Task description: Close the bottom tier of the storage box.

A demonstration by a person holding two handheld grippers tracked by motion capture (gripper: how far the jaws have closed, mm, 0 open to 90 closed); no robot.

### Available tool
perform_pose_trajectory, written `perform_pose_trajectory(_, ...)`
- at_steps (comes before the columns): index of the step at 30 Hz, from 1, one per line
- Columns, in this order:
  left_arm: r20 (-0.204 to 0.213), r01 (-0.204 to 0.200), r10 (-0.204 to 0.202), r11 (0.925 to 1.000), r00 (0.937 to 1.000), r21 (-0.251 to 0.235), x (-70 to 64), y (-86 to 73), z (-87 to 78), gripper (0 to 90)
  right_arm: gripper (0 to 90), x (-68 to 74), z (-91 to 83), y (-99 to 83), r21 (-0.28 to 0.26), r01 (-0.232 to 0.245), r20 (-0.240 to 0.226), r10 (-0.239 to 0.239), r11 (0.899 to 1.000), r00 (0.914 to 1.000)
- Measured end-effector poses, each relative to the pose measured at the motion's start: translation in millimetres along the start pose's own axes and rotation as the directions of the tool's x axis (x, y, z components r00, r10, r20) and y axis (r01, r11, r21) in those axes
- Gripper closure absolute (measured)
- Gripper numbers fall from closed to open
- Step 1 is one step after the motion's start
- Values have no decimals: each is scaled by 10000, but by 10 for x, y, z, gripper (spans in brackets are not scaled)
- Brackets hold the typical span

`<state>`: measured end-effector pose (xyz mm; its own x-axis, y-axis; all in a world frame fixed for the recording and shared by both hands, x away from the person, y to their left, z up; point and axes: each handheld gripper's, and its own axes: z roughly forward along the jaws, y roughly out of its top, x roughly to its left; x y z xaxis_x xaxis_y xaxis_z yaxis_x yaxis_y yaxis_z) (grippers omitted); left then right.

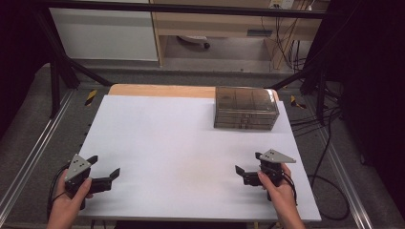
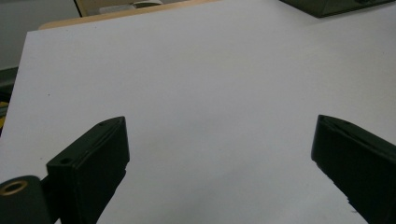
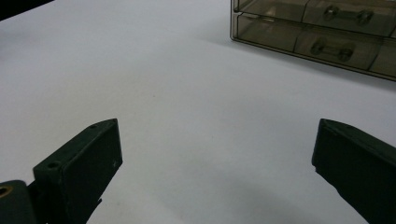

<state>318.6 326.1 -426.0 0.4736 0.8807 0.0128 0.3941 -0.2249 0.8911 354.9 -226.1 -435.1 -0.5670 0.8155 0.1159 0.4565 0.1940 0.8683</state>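
I see both grippers spread wide, nothing held. Left gripper (image 1: 103, 164) sits well apart from the drawer box (image 1: 245, 108), at the white table's (image 1: 181, 143) near-left edge. Right gripper (image 1: 248, 163) is nearer the box, on its near side. Box's 2 visible drawers are shut.

White-topped table (image 1: 181, 143), wooden far edge, smoky clear drawer box (image 1: 246, 108) at far right

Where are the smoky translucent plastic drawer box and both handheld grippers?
Smoky translucent plastic drawer box (image 1: 246, 109), high view, front top edge.
Left gripper (image 1: 106, 169), high view, between its fingertips.
Right gripper (image 1: 248, 163), high view, between its fingertips.
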Motion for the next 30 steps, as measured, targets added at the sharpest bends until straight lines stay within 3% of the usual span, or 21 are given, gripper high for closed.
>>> perform_pose_trajectory(20,68,-48,48,10000,10000,67,-10,-1,8,43,29,68,236,73,318,396,-107,-393,9987,9992)
perform_pose_trajectory(30,210,-181,177,9996,9996,212,-49,5,70,43,40,85,331,104,-444,468,-69,-472,9979,9989)
